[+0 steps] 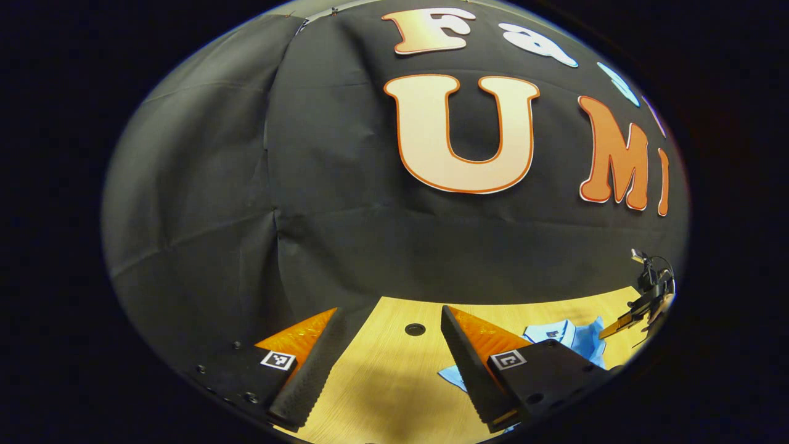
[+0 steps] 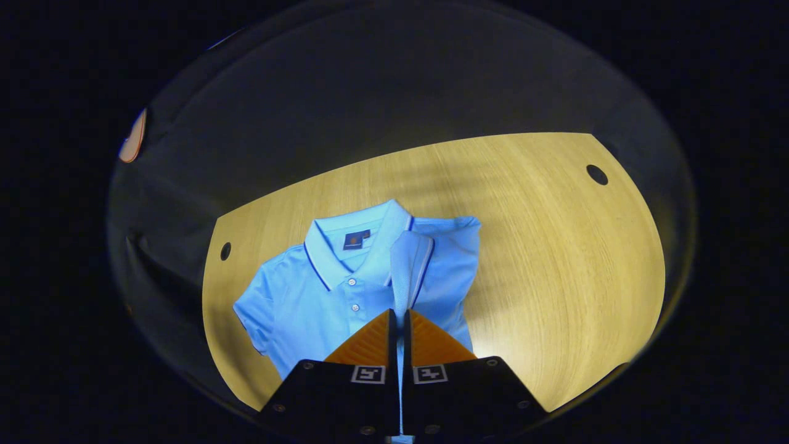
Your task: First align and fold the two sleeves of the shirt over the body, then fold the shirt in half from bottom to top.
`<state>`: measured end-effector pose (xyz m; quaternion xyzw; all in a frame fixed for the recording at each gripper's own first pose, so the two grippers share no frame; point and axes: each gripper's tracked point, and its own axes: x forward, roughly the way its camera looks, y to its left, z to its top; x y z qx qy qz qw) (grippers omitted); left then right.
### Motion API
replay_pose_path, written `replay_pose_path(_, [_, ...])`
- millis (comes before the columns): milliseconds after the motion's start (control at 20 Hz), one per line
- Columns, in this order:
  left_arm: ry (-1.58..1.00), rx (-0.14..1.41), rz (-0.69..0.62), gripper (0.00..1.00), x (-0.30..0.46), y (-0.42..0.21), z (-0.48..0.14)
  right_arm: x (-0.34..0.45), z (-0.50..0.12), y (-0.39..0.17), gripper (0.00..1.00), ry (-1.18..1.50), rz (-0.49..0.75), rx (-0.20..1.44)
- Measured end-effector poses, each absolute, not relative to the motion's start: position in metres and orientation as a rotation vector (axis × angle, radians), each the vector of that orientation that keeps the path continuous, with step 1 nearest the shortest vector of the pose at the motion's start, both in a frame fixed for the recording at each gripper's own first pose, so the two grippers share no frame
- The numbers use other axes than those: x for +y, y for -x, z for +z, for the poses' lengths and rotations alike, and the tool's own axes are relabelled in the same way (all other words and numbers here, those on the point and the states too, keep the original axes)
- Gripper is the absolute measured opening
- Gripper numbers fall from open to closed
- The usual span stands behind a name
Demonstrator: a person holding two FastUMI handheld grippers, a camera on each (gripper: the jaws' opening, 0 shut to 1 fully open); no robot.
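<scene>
A light blue polo shirt (image 2: 308, 296) lies face up on the wooden table (image 2: 542, 246), collar toward the far side. My right gripper (image 2: 399, 314) is shut on one sleeve (image 2: 410, 265), which is lifted and drawn over the shirt's body. The other sleeve (image 2: 253, 311) lies spread out flat at the left. My left gripper (image 1: 391, 314) hovers open above bare table (image 1: 382, 382), nothing between its fingers. In the left gripper view the shirt (image 1: 573, 339) shows at the lower right, partly behind one finger, and the right gripper (image 1: 635, 314) is seen small beyond it.
Round holes mark the tabletop: one (image 1: 415, 329) just ahead of the left gripper, one (image 2: 596, 174) at the far right corner and one (image 2: 225, 251) at the left edge. The black cloth wall stands close behind the table. Bare wood stretches right of the shirt.
</scene>
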<state>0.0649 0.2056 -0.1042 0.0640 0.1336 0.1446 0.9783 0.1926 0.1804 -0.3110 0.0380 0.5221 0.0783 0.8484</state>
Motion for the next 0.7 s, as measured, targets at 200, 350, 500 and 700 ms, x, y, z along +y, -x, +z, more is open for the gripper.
replay_pose_path(200, [-0.119,0.279,0.299,0.99,0.211,-0.059,-0.108,0.218,-0.312,-0.178,0.1,-0.128,0.236,1.119])
replay_pose_path(350, [-0.1,0.29,0.298,0.99,0.21,-0.06,-0.112,0.227,-0.307,-0.168,0.35,-0.116,0.268,1.115])
replay_pose_path(500, [-0.083,0.33,0.294,0.99,0.203,-0.062,-0.129,0.224,-0.297,-0.158,0.86,-0.111,0.275,1.098])
replay_pose_path(700, [-0.033,0.457,0.274,1.0,0.184,-0.064,-0.175,0.208,-0.29,-0.147,0.99,-0.093,0.266,1.072])
